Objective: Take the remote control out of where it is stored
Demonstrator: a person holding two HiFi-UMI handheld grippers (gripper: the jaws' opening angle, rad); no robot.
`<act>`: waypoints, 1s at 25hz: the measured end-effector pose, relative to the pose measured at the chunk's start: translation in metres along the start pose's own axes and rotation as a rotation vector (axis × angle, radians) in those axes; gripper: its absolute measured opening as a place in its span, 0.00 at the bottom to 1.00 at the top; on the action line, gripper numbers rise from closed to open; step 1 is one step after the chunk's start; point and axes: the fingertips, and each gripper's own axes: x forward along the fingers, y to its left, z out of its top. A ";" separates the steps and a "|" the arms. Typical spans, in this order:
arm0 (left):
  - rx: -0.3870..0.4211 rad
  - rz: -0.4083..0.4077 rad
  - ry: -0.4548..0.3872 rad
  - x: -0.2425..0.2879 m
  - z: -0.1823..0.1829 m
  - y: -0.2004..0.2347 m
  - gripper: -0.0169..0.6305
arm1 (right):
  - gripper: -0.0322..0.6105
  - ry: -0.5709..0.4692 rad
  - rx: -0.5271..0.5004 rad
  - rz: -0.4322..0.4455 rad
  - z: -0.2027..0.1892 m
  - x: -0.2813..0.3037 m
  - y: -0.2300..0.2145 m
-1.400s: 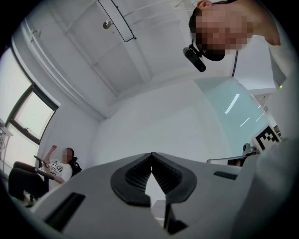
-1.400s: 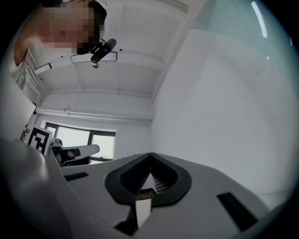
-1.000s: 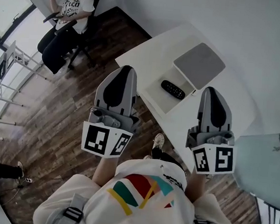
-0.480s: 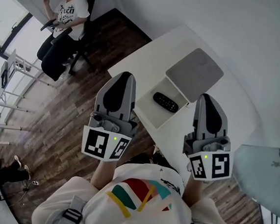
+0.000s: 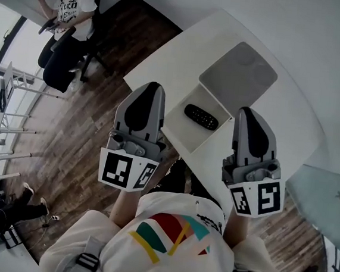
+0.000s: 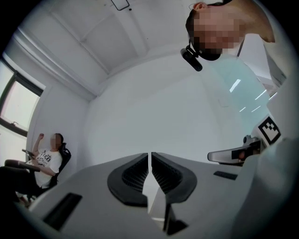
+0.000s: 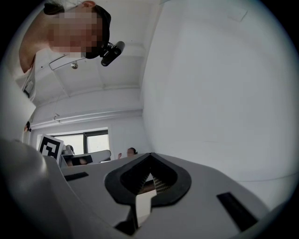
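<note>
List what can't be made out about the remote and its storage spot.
Remote control: buttons too small in head view; absent from both gripper views, which face walls and ceiling.
White compartment holding it: depth unclear from overhead.
Gray panel beside it: lid or pad, cannot tell.

Matt black plastic remote control (image 5: pixel 201 117), smooth white table (image 5: pixel 165 66), matt grey panel (image 5: pixel 238 77), dark wood-grain plank floor (image 5: pixel 81 130)

Grey left gripper (image 5: pixel 152 86) and right gripper (image 5: pixel 246 110) bear black-and-white marker cubes (image 5: pixel 127 171); white T-shirt (image 5: pixel 173 255) has coloured stripes.
</note>
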 end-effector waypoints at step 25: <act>0.401 -0.811 0.659 0.034 -0.238 -0.085 0.55 | 0.05 0.162 0.064 -0.114 -0.066 0.026 -0.058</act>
